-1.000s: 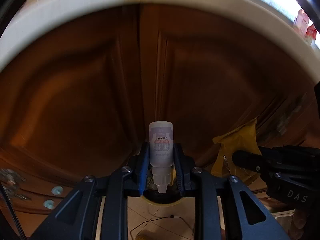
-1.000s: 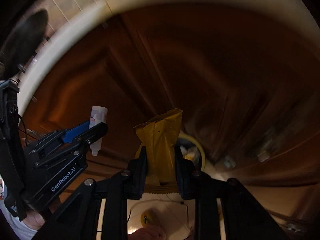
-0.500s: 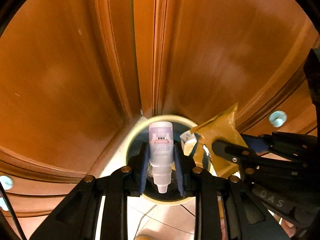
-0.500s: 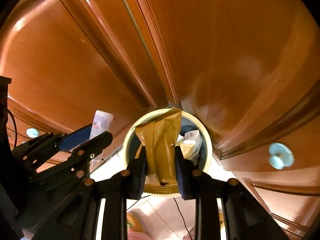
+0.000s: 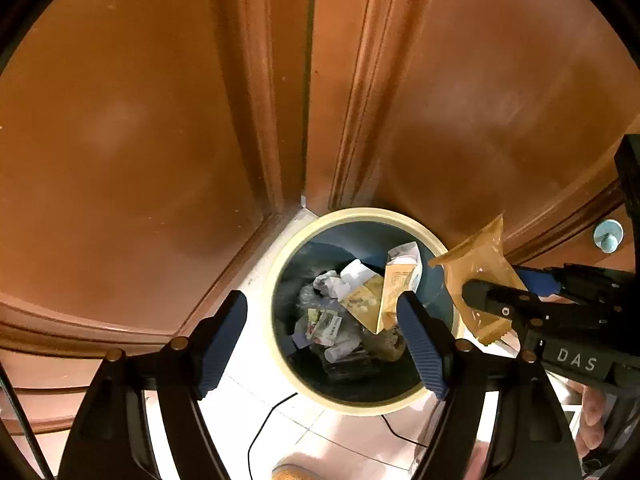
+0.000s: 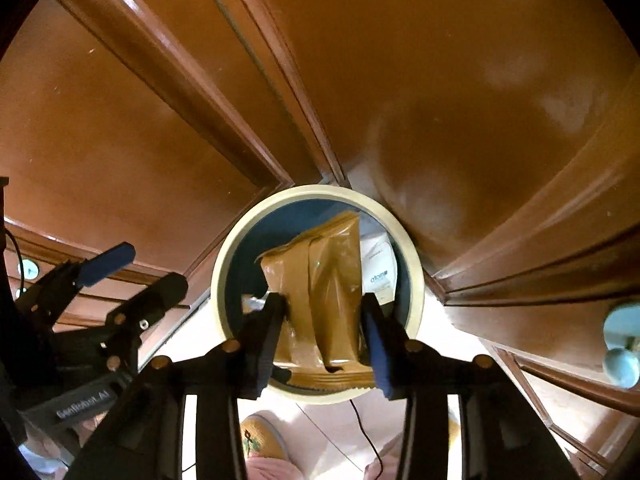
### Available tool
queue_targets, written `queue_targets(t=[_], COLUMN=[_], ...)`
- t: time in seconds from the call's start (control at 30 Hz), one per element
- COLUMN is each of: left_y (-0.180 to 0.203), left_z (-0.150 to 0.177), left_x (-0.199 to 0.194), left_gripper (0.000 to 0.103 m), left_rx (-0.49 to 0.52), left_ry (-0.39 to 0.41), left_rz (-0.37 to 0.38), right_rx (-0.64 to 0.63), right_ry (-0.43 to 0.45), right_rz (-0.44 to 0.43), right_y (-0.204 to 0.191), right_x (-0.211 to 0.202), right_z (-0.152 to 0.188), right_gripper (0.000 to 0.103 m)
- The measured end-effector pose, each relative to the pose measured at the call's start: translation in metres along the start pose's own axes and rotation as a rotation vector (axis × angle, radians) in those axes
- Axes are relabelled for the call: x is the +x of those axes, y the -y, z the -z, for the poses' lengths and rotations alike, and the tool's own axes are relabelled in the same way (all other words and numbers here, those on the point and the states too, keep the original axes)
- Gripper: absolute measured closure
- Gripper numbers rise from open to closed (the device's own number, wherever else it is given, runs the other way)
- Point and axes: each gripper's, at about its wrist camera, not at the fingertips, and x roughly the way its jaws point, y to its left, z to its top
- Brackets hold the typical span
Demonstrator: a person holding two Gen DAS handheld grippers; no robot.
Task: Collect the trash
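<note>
Left tongs [image 5: 322, 340]: spread wide and empty, poised above the bin, blue pads facing each other across the opening.
Cabinet doors [image 5: 160, 120]: glossy brown wood with raised mouldings, filling the far side behind the bin in both views.
Bin [image 5: 276, 280]: round, cream rim, dark blue inside, standing on the pale tiled floor [image 5: 340, 440] right against the cabinet doors.
Trash in bin [image 5: 352, 304]: crumpled white paper, a yellow packet, small printed wrappers and a white bag lying together in the bottom.
Cable [image 5: 272, 412]: thin and black, lying across the tiles on the near side of the bin.
Wrapper [image 6: 320, 292]: tan-gold plastic, creased, serrated near edge; held directly above the bin's opening in the right wrist view, seen at the bin's right rim from the left wrist view [image 5: 476, 280].
Right tongs [image 6: 322, 320]: pinching the wrapper by its two sides, partly spread to its width.
Knob [image 6: 620, 344]: pale blue-white, on the cabinet at the far right.
</note>
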Motion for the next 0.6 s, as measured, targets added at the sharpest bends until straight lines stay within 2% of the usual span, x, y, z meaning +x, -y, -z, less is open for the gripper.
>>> queue_targets(t=[0.17,0.4,0.6], left_y=[0.002,-0.012,-0.018], left_z=[0.002,-0.005,-0.018], left_x=[-0.015,-0.054,-0.101], left_gripper=[0.017,0.017,0.017], left_rx=[-0.004,-0.005,-0.038], left_ry=[0.012,0.033,0.046], left_rz=[-0.019,-0.044,-0.037], right_rx=[-0.014,-0.020,-0.007], right_ry=[0.011,0.017,0.035], right_rz=[0.002,-0.012,-0.007], right_y=[-0.007,-0.018,-0.028], right_x=[-0.009,-0.030,-0.068], right_z=[-0.003,-0.011,-0.016], right_gripper=[0.049,0.049,0.049])
